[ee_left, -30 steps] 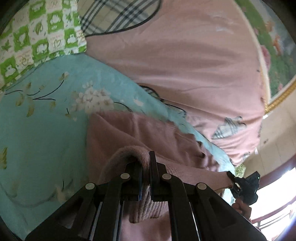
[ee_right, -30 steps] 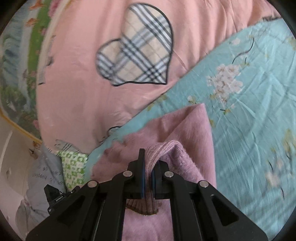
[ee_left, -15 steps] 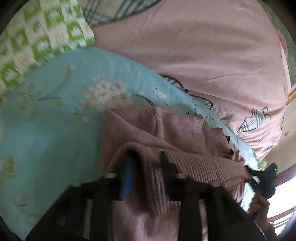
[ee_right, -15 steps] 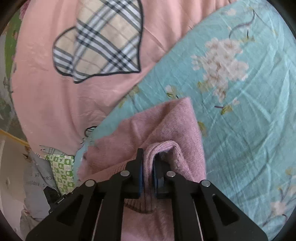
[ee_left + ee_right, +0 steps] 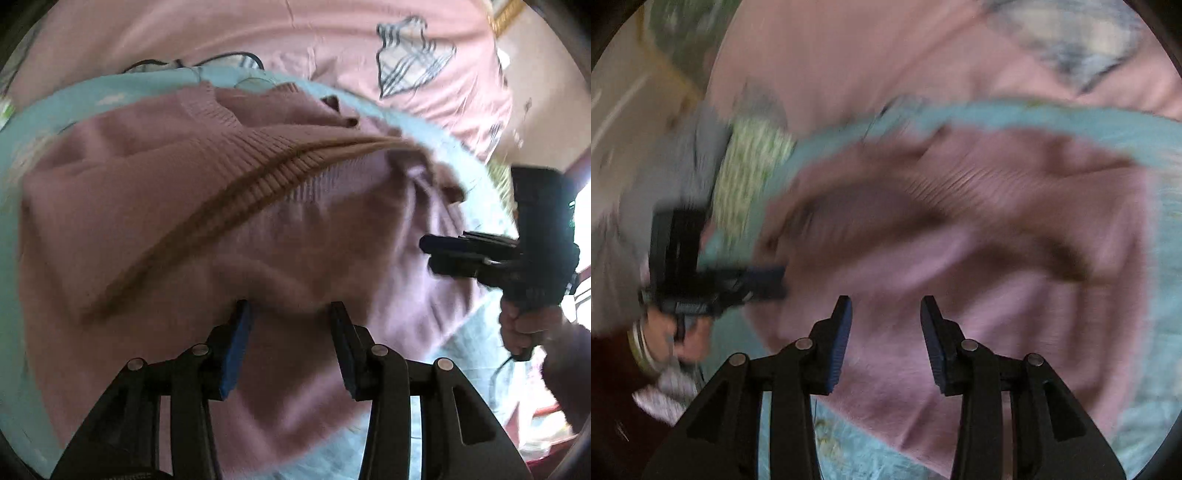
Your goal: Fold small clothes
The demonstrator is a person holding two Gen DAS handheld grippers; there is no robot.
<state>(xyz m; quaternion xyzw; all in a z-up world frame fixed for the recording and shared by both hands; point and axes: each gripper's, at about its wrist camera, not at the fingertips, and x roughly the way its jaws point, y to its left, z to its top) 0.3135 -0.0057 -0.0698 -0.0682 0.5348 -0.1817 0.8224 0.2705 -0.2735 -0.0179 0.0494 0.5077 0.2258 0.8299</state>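
The mauve knitted sweater (image 5: 236, 206) lies folded over on the turquoise floral sheet (image 5: 11, 280). The left gripper (image 5: 290, 314) and right gripper (image 5: 885, 308) have just been opening, jaws spread, nothing between them. Next, probably, regripping an edge for another fold.

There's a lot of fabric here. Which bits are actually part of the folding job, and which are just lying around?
Part of the job:
- pink knit sweater, lying folded over
- left hand-held gripper, open above it
- right hand-held gripper, open, its jaws just opened off the knit

Just lying about:
- turquoise floral sheet underneath
- pink quilt with plaid patches
- green checked cloth
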